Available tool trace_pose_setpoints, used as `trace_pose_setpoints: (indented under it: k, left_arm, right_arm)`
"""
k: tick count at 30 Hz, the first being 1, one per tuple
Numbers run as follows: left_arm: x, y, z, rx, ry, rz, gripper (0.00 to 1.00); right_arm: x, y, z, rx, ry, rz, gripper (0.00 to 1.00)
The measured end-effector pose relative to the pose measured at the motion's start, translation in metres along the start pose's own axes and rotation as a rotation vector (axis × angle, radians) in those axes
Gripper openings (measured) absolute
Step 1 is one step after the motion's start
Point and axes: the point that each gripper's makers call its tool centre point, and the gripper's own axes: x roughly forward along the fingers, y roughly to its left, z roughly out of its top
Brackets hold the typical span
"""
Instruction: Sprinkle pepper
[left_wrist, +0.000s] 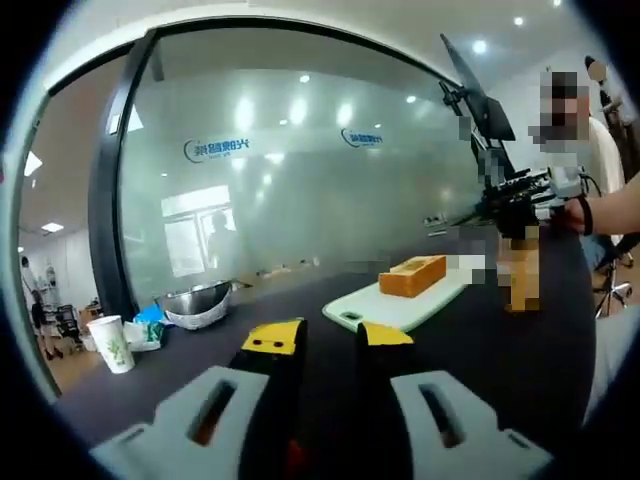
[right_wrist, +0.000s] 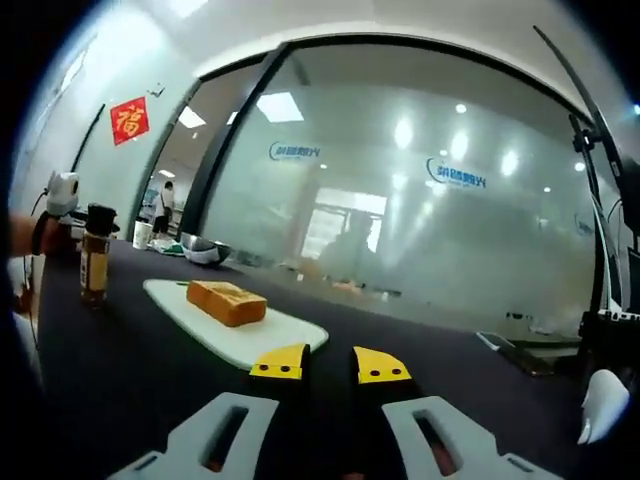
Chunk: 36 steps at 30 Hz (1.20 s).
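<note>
- The left gripper (left_wrist: 328, 335) has its 2 yellow-tipped jaws a little apart with nothing between them, low over the dark table (left_wrist: 480, 350). The right gripper (right_wrist: 330, 365) is the same, narrowly parted and empty.
- The pepper bottle (left_wrist: 520, 275) stands upright on the table, just off one end of the white cutting board (left_wrist: 400, 310). In the right gripper view the bottle (right_wrist: 95, 268) is far to the left, beyond the board (right_wrist: 250, 345).
- In the left gripper view a black gripper (left_wrist: 515, 215) in a person's hand sits at the bottle's top. I cannot tell whether it is clamped on the bottle.
- 1 block of toast bread (left_wrist: 412, 275) lies on the board, near the bottle end. It is the likely target and looks unseasoned, though specks would be too small to see.
- Judged step: getting hold of the bottle; shaking has not begun.
- To do it well, grip the bottle around its body below the cap, squarely, so it cannot twist when tipped.
- Lift it clear before swinging it over the bread (right_wrist: 227, 302), then tilt it cap-down over the loaf's top and shake lightly.
- Risk: a tall, narrow bottle topples easily if nudged sideways.
- A steel bowl (left_wrist: 197, 300) and a paper cup (left_wrist: 113, 343) sit well apart at the far left.
</note>
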Motion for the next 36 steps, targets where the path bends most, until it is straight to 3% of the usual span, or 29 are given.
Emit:
trace_pose_setpoints:
  k: [15, 24, 33, 36]
  left_arm:
    - [0.0, -0.003, 0.0, -0.005, -0.002, -0.019, 0.14]
    - [-0.004, -0.019, 0.012, -0.06, -0.065, -0.131, 0.17]
    - [-0.007, -0.044, 0.017, -0.104, -0.071, -0.259, 0.19]
    - [-0.01, -0.059, 0.019, -0.129, -0.068, -0.349, 0.2]
  right_arm:
    - [0.002, -0.001, -0.001, 0.021, -0.004, 0.004, 0.12]
    - [0.0, -0.002, -0.001, 0.025, -0.001, -0.001, 0.12]
    - [0.0, -0.002, -0.001, 0.031, 0.004, 0.001, 0.12]
    - [0.001, -0.002, -0.001, 0.031, 0.007, 0.002, 0.12]
